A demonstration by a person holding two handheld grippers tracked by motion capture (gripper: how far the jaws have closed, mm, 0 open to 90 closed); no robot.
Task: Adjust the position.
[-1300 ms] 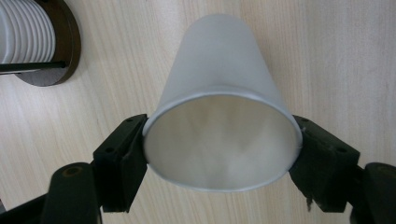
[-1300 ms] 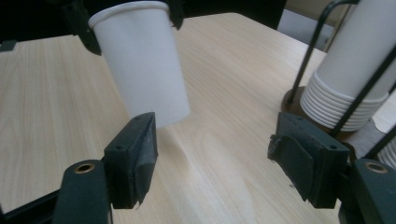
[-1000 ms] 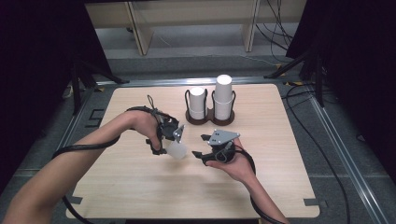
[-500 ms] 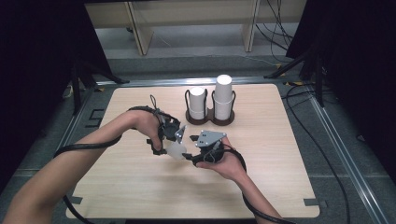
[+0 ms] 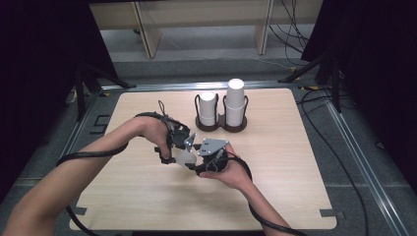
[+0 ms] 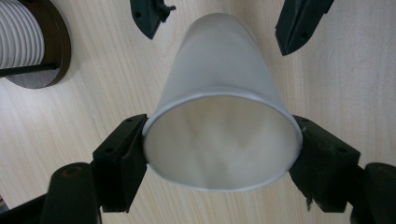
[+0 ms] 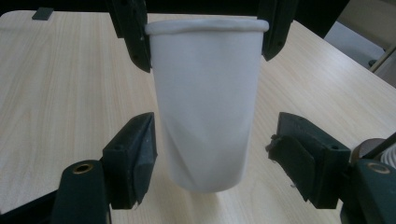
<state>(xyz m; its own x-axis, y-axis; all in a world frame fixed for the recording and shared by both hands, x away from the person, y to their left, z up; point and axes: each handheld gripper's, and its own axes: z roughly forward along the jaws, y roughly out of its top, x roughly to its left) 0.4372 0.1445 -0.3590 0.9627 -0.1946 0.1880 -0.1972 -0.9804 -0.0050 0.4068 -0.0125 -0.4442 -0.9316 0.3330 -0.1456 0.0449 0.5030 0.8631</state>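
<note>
- The left gripper [image 5: 183,149], seen from the high view at mid-table, holds a white paper cup [image 5: 186,157] above the wooden table [image 5: 295,162]; in the left gripper view its jaws press the cup [image 6: 223,112] on both sides just below the rim, so it is clamped on the cup.
- The cup hangs between the two grippers, off the table surface as far as I can judge, its mouth toward the left gripper and its closed base toward the right one.
- The right gripper [image 5: 200,156] sits just beside the left; in the right gripper view its jaws stand apart, flanking the lower part of the cup [image 7: 205,102] with a gap on each side.
- Farther back, toward the right, a dark two-ring holder [image 5: 221,123] carries two stacks of cups [image 5: 235,101], well apart from the hands.
- Risk, in my judgement: the cup wall already shows a soft crease low down, so a hard closing by the right gripper could crush it.
- If the left gripper lets go before the right has a firm hold, the cup may drop and roll.
</note>
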